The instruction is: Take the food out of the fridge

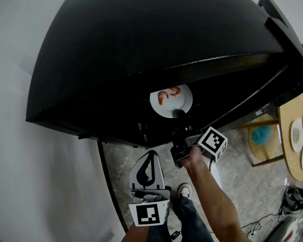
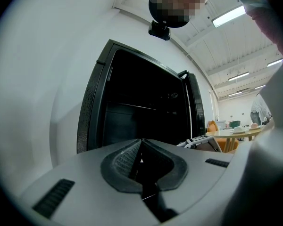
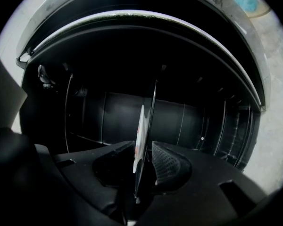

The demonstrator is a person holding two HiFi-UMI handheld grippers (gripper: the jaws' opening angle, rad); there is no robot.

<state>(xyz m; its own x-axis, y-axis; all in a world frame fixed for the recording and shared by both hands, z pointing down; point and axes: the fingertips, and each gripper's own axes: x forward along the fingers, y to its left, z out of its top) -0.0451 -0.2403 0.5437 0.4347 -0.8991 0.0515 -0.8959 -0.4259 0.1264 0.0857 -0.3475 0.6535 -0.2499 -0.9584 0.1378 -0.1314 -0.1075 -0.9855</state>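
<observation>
In the head view, the tall black fridge (image 1: 116, 59) is standing open, and the round white plate (image 1: 181, 103) carrying reddish curled pieces of food (image 1: 169, 94) is sitting inside it, near the front edge of the dark compartment. The right gripper (image 1: 181, 115) is reaching in and meeting the plate's near rim, with the person's hand (image 1: 192, 158) behind it. The left gripper (image 1: 150, 158) is hanging low outside the fridge, well apart from the plate. The step in hand looks like gripping the plate; the next move probably calls for drawing it straight back and level, so that the food is not sliding off. In the left gripper view, the left gripper (image 2: 140, 154) is pointing at the open fridge (image 2: 132, 112) with its jaws pressed together and nothing lying between them. In the right gripper view, the right gripper (image 3: 144, 149) is facing the fridge's dark interior, and the plate (image 3: 141, 121) is showing edge-on between the jaws, which are standing only a plate's thickness apart and pinching its rim from both sides.
</observation>
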